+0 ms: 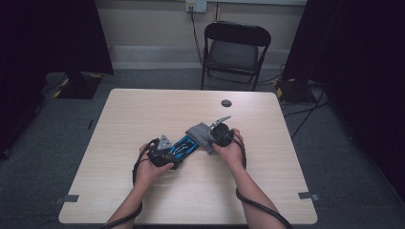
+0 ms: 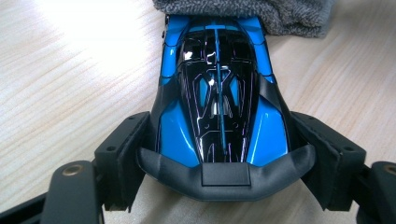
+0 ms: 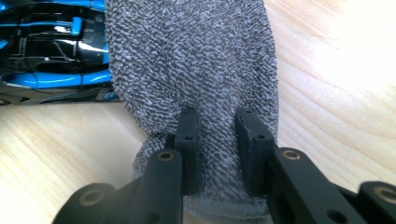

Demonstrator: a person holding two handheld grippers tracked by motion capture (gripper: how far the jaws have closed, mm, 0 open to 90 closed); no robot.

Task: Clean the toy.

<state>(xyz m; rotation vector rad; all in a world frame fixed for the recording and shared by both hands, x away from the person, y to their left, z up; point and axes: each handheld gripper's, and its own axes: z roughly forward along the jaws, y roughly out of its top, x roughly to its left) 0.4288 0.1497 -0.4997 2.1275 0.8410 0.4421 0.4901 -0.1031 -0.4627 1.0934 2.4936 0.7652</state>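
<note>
Two hand-held grippers are at work mid-surface, and this looks like a wipe-down in progress. Left hand-held gripper (image 2: 219, 154) has its jaws spread wide around the tail of the blue toy car (image 2: 219, 102), pads pressed on both flanks, pinning it flat on the pale wooden surface (image 1: 143, 114). Right hand-held gripper (image 3: 218, 140) is nipped nearly closed on a fold of the grey cloth (image 3: 196, 60), which drapes over the car's nose. So the holding is done, the cloth is on the car, and I'd judge the rubbing along the body has most of its length left, since the shiny roof and rear lie uncovered. Both forearms come in low from the near edge, left hand (image 1: 150, 169) curled behind the car, right hand (image 1: 231, 150) angled in toward it, the two facing each other.
</note>
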